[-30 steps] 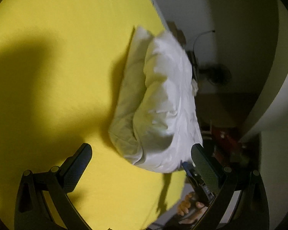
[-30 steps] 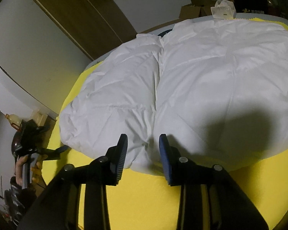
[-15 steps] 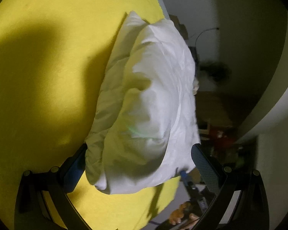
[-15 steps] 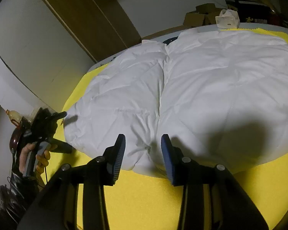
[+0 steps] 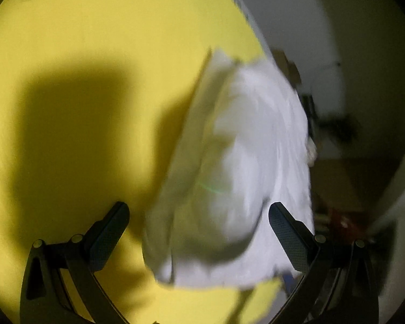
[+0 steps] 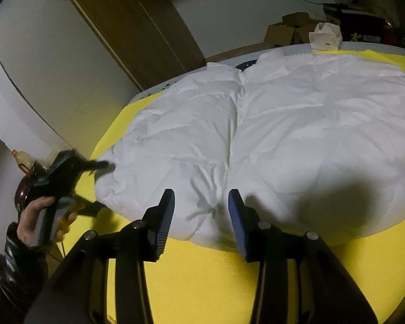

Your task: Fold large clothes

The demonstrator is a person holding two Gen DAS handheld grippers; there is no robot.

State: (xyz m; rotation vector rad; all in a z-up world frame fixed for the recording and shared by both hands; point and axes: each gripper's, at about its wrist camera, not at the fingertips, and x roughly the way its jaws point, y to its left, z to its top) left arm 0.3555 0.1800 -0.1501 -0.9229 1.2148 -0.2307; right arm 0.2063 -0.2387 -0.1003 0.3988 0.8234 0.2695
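the right hand-held gripper is black, with two long angled arms that carry round silver screw heads near the finger joints. its fingers are flat and narrow; the inner pads are ribbed, and the right one shows dark blue. the left hand-held gripper has the same black frame with triangular cut-outs, silver screws, and wide pads with a fine cross-hatched texture. seen from the right wrist, its body is black with a grey handle. the left hand comes out of a dark, glossy sleeve with pale markings.
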